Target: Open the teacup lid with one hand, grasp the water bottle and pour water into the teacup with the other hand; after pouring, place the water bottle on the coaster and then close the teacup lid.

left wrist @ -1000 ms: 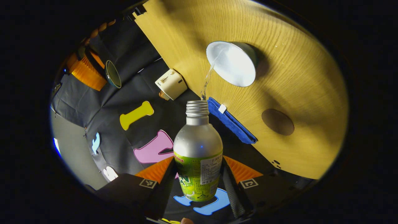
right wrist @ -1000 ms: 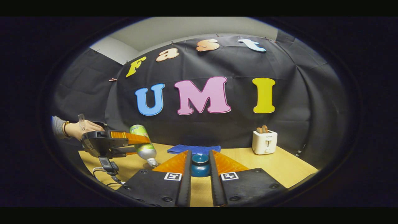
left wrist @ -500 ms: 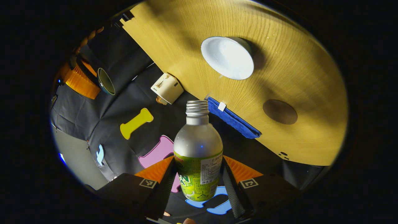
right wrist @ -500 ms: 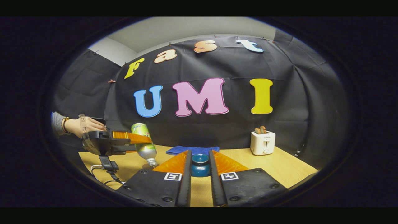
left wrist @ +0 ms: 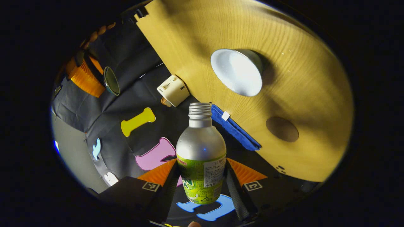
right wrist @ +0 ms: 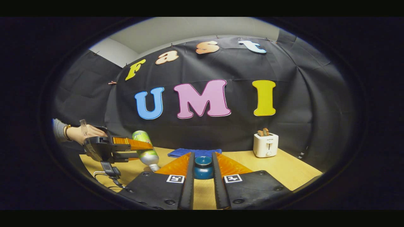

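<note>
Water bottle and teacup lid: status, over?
Left gripper shut on water bottle, tilted mouth-down near open teacup, no stream visible. Right gripper shut on teacup lid. Coaster bare.

Black cloth wall (right wrist: 202, 132) hangs behind a light wooden table (right wrist: 284, 167). Pale grey ceiling or upper wall (right wrist: 189, 30) shows above the cloth. Table surface dim, shadowed in patches.

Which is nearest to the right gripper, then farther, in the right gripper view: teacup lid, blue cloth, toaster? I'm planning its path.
1. Teacup lid, between the right gripper fingers.
2. Blue cloth, just behind, slightly left.
3. Toaster, far right, by the wall.
</note>
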